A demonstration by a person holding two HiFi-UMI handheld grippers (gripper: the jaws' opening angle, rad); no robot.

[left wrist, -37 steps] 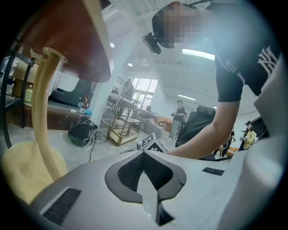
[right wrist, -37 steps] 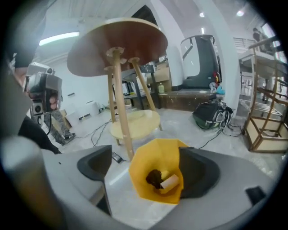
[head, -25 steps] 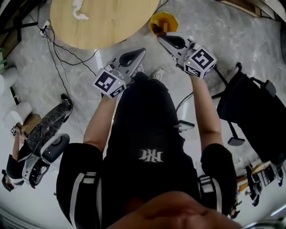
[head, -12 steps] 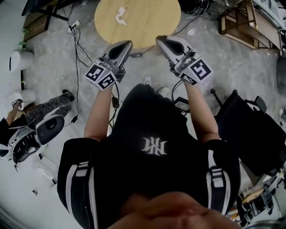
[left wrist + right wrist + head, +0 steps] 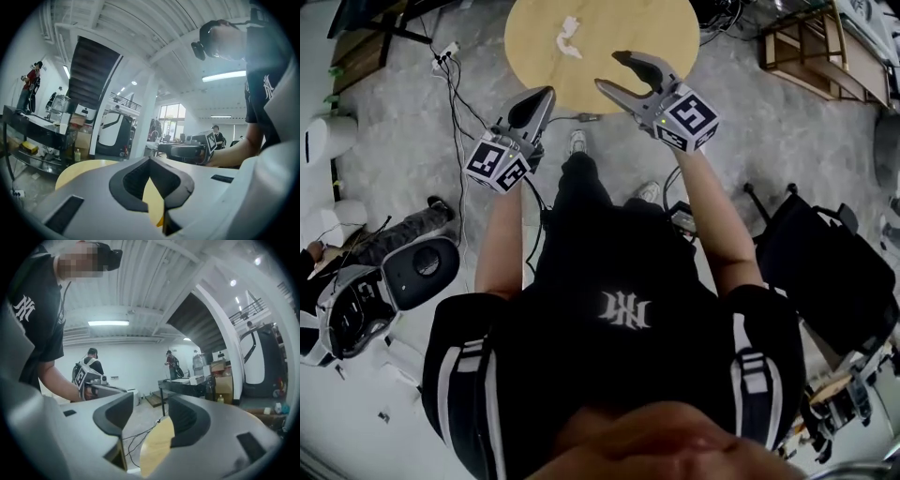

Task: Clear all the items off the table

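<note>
A round wooden table [image 5: 619, 56] stands on the grey floor at the top of the head view. A white crumpled item [image 5: 569, 36] lies on its far left part. My left gripper [image 5: 544, 94] is held level just short of the table's near edge, its jaws shut with nothing in them. My right gripper [image 5: 613, 72] hovers over the near edge; its jaws have just been opening and nothing is between them. In the left gripper view the jaws [image 5: 150, 160] meet over the tabletop [image 5: 79, 169]. In the right gripper view a gap [image 5: 149, 414] shows between the jaws.
Cables [image 5: 457, 89] trail over the floor left of the table. A black chair [image 5: 825, 272] stands at the right, a wooden rack [image 5: 806, 47] at the top right, and a white and black machine [image 5: 417, 274] at the left. People stand far off in both gripper views.
Both grippers have risen and moved up to the table's near edge. The right jaws have gone from shut to open. The yellow bin seen earlier is out of view.
</note>
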